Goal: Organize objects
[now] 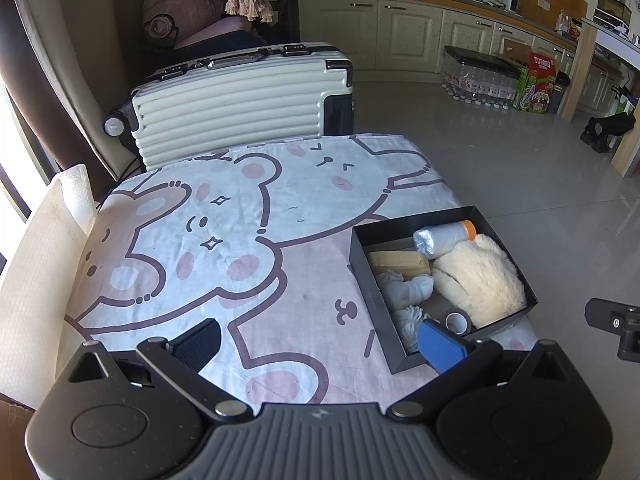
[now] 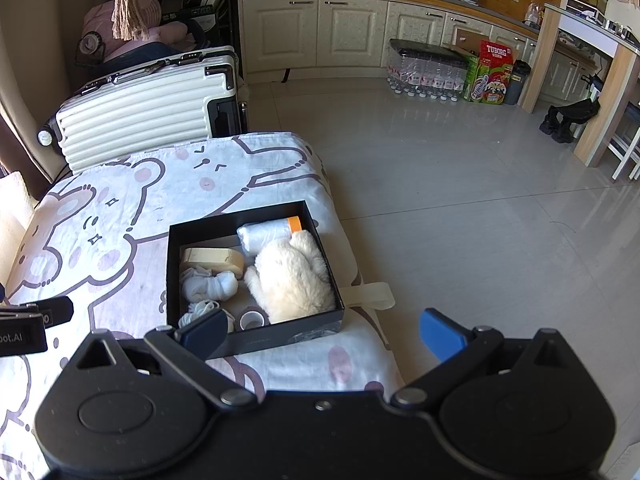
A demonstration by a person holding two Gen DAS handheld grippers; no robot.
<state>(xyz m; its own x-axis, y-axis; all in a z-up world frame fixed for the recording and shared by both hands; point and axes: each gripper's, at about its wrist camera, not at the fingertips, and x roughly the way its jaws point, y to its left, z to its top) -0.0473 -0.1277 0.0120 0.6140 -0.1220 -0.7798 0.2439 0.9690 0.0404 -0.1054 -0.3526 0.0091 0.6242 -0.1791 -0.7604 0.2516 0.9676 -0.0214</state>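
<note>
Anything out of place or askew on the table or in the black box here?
Mostly tidy. The black box sits at the table's right edge, its corner seeming to overhang slightly. A cream strap sticks out from beneath it over the edge. Contents are all inside; nothing spilled.

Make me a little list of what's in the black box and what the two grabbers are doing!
surface: table with cartoon bear cloth
box: black box, open top, near the table's edge
in box: fluffy cream plush, plastic-wrapped roll with orange end, wooden block, white socks, white string bundle, tape roll
left gripper: open, empty, above the cloth beside the box
right gripper: open, empty, in front of the box
behind table: cream suitcase
</note>
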